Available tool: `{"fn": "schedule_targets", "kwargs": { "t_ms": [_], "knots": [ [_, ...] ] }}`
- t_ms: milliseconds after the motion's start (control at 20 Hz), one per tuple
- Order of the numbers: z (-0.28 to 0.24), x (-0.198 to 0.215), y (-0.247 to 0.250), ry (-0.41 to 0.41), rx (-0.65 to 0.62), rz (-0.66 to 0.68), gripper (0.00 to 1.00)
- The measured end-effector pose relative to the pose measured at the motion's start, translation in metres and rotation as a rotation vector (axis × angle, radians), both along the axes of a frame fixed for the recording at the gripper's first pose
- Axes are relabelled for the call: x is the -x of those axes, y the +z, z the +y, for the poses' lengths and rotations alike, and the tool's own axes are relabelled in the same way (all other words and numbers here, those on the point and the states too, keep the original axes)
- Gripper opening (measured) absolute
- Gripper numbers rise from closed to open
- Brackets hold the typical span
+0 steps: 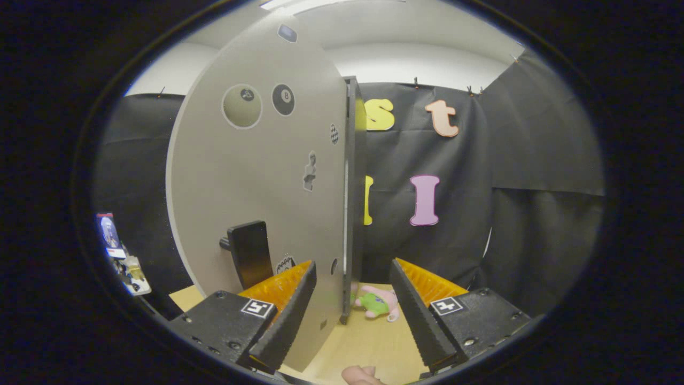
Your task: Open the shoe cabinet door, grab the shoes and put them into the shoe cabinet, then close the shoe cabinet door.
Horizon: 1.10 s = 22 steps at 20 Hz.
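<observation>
The shoe cabinet's grey door (256, 176) stands upright close in front of me, with round stickers on its face. Its dark handle (248, 254) sticks out low on the panel, just beyond my left finger (283, 302). The door's dark vertical edge (350, 187) runs down into the gap between my fingers. My gripper (352, 291) is open, and neither finger presses on the door. The right finger (419, 310) stands apart from the edge. I cannot tell whether a small pink shape (360, 375) at the very bottom between the fingers is a shoe.
A pink and green plush toy (377, 303) lies on the light wooden tabletop (368, 342) just beyond the door's edge. Some small coloured items (120, 256) sit far to the left. Black cloth walls (534, 214) close the booth behind and to the right.
</observation>
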<state>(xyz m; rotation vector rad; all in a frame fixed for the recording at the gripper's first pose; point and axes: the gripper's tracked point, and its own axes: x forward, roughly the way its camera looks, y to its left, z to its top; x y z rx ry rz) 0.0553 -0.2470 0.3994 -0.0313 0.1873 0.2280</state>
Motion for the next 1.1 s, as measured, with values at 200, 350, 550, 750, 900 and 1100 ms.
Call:
{"fn": "schedule_targets", "kwargs": {
  "t_ms": [200,350,550,750,900,1100],
  "knots": [
    [0.037,0.004,0.002,-0.03,0.005,-0.015,0.92],
    [0.059,-0.001,0.002,-0.061,-0.011,-0.021,0.92],
    [0.09,-0.003,0.003,-0.1,-0.031,-0.043,0.92],
    [0.127,-0.016,0.001,-0.158,-0.074,-0.09,0.92],
    [0.167,-0.041,-0.008,-0.186,-0.054,-0.106,0.92],
    [0.232,-0.073,0.0,-0.168,-0.019,-0.14,0.94]
  ]
}}
